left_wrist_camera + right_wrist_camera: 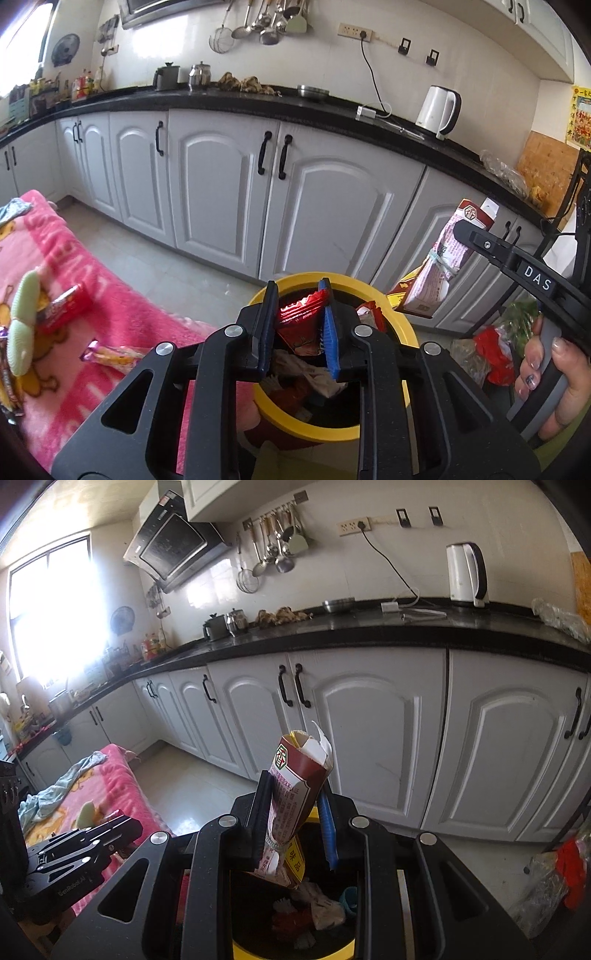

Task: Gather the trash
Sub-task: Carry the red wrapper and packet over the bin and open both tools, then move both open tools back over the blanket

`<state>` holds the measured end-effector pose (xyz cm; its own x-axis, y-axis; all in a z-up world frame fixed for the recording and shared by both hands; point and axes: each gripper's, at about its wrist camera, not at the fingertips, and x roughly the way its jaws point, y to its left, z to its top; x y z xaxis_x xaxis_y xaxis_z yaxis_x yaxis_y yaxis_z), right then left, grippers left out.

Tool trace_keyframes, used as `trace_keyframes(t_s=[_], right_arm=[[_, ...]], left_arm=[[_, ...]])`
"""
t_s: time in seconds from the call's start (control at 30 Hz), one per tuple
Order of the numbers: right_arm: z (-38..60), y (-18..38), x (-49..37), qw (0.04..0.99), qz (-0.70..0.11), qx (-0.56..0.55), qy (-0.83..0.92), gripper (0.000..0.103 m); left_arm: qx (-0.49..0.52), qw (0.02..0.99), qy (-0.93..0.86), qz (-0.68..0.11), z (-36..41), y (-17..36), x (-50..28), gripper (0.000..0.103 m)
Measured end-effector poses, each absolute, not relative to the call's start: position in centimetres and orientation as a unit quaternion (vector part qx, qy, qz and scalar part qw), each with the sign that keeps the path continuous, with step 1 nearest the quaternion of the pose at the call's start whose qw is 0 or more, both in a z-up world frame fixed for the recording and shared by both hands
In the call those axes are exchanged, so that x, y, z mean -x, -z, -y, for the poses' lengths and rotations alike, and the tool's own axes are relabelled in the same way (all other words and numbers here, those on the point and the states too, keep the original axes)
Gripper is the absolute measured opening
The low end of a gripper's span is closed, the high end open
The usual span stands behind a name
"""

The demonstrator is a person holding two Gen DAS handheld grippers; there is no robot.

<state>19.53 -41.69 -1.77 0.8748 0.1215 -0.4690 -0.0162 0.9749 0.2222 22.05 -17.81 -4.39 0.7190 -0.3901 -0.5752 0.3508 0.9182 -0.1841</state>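
My left gripper (298, 295) is shut on a red snack wrapper (303, 311) and holds it over the yellow-rimmed trash bin (400, 314), which holds crumpled wrappers and paper. My right gripper (293, 786) is shut on a crushed red and white carton (295, 782) tied with string, held upright above the same bin (291, 952). That carton also shows in the left wrist view (443, 258), to the right of the bin. More wrappers lie on the pink blanket (92, 280): a red one (62, 308) and a yellow-purple one (110, 352).
White kitchen cabinets (314, 206) under a black counter run behind the bin. A white kettle (441, 110) stands on the counter. Bags with red and green contents (495, 350) lie on the floor at the right. A light cloth (59, 790) lies on the blanket.
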Motion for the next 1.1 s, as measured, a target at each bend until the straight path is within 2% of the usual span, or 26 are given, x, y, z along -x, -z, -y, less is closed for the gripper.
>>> trace_keyframes(t_s=[0.1,0.23,0.33,0.47,0.6,0.8,1.1], right_arm=[[41.8,2.5,-20.2,0.959,-0.257,-0.116,-0.037,0.025],[41.9,3.1,-20.5,0.954,-0.267,-0.129,-0.036,0.039],[41.8,3.1,-20.4,0.954,-0.269,-0.131,-0.037,0.039],[41.4,2.7,-20.1,0.955,-0.264,-0.129,-0.041,0.041],[40.9,2.3,-19.8,0.956,-0.260,-0.126,-0.048,0.050],[39.8,1.6,-19.3,0.958,-0.254,-0.118,-0.060,0.056],[37.6,0.3,-18.3,0.961,-0.244,-0.100,-0.086,0.067]], left_arm=[[0.027,0.925,0.202,-0.321,18.1,4.9,-22.3,0.021],[0.023,0.923,0.199,-0.330,18.2,5.4,-22.5,0.030],[0.027,0.922,0.196,-0.333,17.9,5.5,-22.6,0.035],[0.037,0.923,0.192,-0.330,17.0,5.2,-22.4,0.050],[0.047,0.926,0.183,-0.326,15.9,4.7,-22.1,0.067],[0.066,0.932,0.168,-0.316,13.7,3.8,-21.4,0.090],[0.079,0.942,0.138,-0.296,10.6,2.3,-19.9,0.092]])
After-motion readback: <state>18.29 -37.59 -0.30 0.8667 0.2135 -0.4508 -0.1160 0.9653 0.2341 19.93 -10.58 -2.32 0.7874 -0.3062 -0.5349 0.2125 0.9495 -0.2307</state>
